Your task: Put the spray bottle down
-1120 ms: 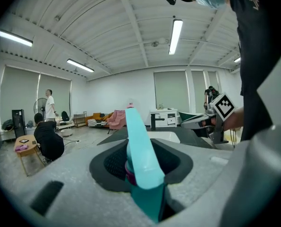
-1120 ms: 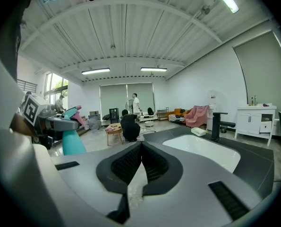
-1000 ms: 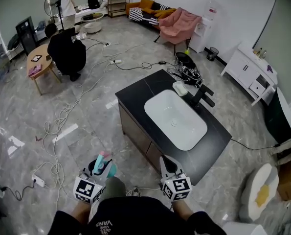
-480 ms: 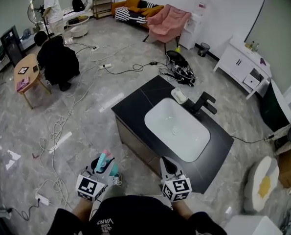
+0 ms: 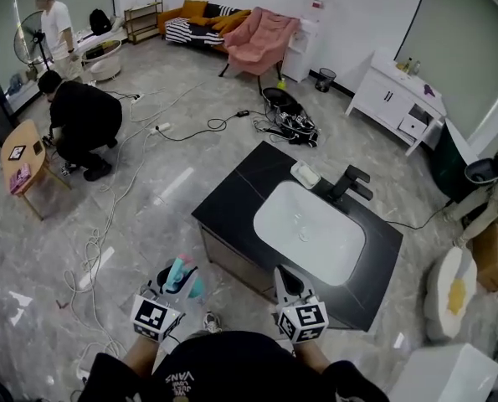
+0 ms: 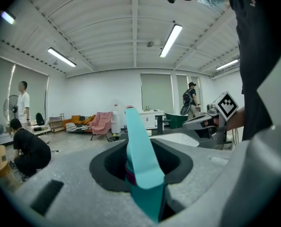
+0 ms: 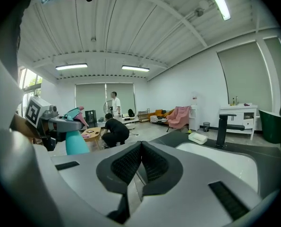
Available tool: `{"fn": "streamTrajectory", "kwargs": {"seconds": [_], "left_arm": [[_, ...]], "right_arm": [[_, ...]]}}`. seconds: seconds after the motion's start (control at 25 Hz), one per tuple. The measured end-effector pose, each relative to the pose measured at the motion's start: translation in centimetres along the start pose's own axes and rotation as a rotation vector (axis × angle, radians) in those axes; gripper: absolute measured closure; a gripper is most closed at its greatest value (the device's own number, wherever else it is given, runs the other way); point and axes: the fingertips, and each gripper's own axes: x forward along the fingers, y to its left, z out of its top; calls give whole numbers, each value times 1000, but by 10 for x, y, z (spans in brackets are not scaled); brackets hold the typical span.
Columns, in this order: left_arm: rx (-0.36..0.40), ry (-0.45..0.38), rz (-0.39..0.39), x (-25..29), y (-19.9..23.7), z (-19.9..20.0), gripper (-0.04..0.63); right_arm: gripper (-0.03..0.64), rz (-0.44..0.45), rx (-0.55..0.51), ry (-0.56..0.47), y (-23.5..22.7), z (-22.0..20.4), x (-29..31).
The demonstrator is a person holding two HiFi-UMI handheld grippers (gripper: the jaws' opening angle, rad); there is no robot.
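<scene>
**Spray bottle clamped in the left gripper, off the tabletop**

The left gripper [image 5: 175,280] is clenched on a teal spray bottle [image 6: 141,167]. Its jaws press the bottle from both sides, and the teal trigger head with a pink tip rises between them. In the head view the bottle is in the air over the grey floor [image 5: 223,153], just left of the near left edge of the black tabletop [image 5: 232,201], and rests on nothing.

The right gripper [image 7: 140,148] is clenched with nothing in it, its ribbed pads pressed together. It sits at the near edge of the tabletop, to the right of the left gripper.

A white sink [image 5: 309,222] is set into the tabletop. A black tap [image 5: 347,182] stands at the sink's far rim, with a white soap dish [image 5: 305,174] just left of it.

Far left in the room, one person in black [image 5: 79,124] crouches beside a low wooden table. Another person in white [image 5: 58,25] stands beyond. White cables trail across the floor.
</scene>
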Motion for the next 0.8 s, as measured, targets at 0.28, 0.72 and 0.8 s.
{"fn": "streamTrajectory", "kwargs": {"seconds": [0.28,0.72,0.8], "left_arm": [[23,2,-54,15,42,-7,462],[81,8,-125,92,58,-2,462],[103,10,-138,113,63,4,461]], "right_arm": [[615,-73,23,3,8,-1,21],[615,-113,58,29,-34,-5,55],[615,-101,61,35,-43,-2,66]]}}
